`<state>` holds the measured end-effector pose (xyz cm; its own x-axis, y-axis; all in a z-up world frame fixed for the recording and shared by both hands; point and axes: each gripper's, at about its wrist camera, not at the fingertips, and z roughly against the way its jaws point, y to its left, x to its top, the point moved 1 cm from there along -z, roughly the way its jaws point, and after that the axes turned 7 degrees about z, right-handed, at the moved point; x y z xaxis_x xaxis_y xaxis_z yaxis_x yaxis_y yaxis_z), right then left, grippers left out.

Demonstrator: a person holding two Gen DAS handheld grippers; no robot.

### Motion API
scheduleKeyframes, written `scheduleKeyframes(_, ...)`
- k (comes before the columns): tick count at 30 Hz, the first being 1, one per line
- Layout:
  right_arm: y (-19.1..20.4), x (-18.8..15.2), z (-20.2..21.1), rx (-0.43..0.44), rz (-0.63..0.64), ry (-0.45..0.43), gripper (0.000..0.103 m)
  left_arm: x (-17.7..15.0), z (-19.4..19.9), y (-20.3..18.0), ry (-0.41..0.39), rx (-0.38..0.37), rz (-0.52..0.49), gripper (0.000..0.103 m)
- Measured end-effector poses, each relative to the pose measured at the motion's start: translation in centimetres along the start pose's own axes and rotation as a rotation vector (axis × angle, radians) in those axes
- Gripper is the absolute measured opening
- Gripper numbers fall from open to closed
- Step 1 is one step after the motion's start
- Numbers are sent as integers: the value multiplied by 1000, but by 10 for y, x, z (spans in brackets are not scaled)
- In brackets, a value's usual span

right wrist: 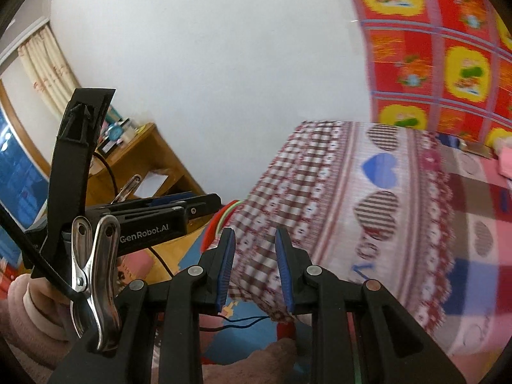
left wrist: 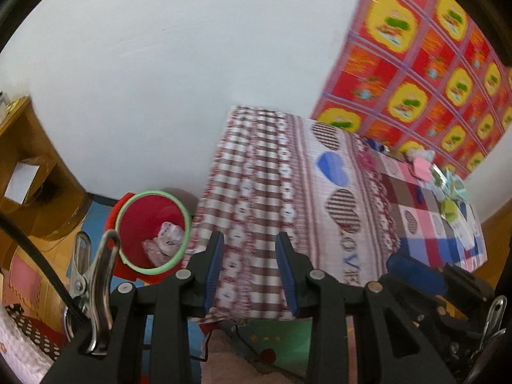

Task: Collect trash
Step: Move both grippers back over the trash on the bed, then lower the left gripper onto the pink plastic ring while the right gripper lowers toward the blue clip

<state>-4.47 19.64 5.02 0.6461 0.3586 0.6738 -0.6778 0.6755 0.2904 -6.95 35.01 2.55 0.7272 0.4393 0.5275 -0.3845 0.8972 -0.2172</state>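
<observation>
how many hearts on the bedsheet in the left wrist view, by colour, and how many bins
Blue hearts: 1
Brown striped hearts: 2, the other at the top
Red bins with a green rim: 1
Total: 4, counting only the column of large hearts; the smaller ones on the patchwork squares are too blurred to tally.

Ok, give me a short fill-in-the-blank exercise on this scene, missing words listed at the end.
1. The red bin has a rim coloured ____.
2. The crumpled wrapper lies ____ the bin.
3. Between the pads of the left claw there is ____ held.
4. The heart printed on the tablecloth between two striped ones is ____.

Missing words: green; inside; nothing; blue
</observation>
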Motion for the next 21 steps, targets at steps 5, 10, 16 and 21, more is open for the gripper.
scheduleKeyframes(5,-20,-17,26,-53,-42,-18,27,-10,1,-38,3,-34,-42,35)
scheduleKeyframes(10,-45,-28,54,-120,-99,-45,27,-14,-1,-78,10,-63,-101,35)
scheduleKeyframes(16,-82,-34,74,-190,-163,-68,27,-12,-9,-121,29,-105,-176,35)
scheduleKeyframes(21,-114,-40,81,-263,-218,-75,27,-6,-25,-153,39,-158,-239,35)
